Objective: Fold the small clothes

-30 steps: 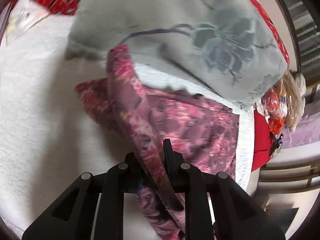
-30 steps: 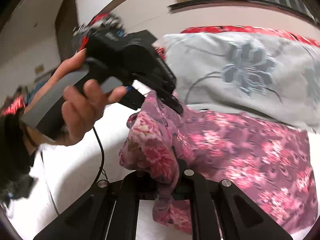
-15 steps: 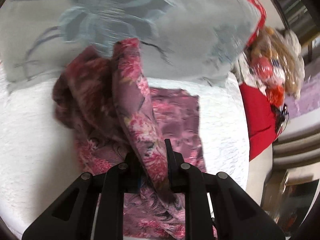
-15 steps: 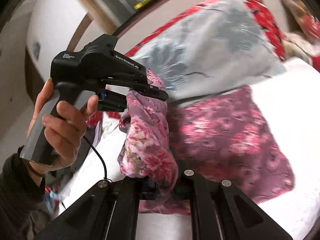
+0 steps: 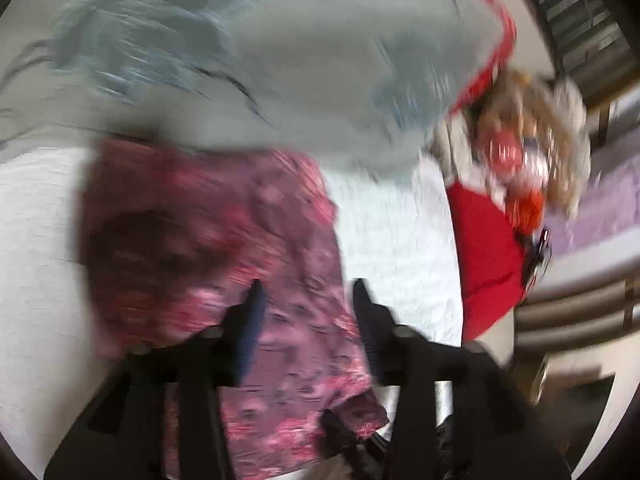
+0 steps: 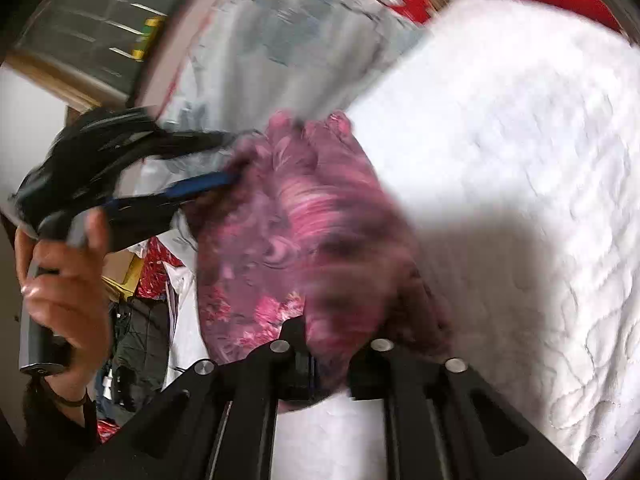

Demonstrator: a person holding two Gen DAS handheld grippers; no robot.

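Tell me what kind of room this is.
Most likely a bedroom at home: a white quilted bed cover, a grey flowered pillow at its head, and a pink floral garment lying on it for folding.

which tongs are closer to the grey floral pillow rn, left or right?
Left. The left tongs reach to the far edge of the pink floral garment, right beside the grey floral pillow, jaws opening. The right tongs sit at the garment's near end, cloth between the opening jaws.

The garment (image 5: 224, 240) lies on the bedcover (image 5: 384, 232), below and ahead of the left gripper (image 5: 306, 296). The pillow (image 5: 280, 60) lies behind it. The right gripper (image 6: 332, 344) is at its near edge.
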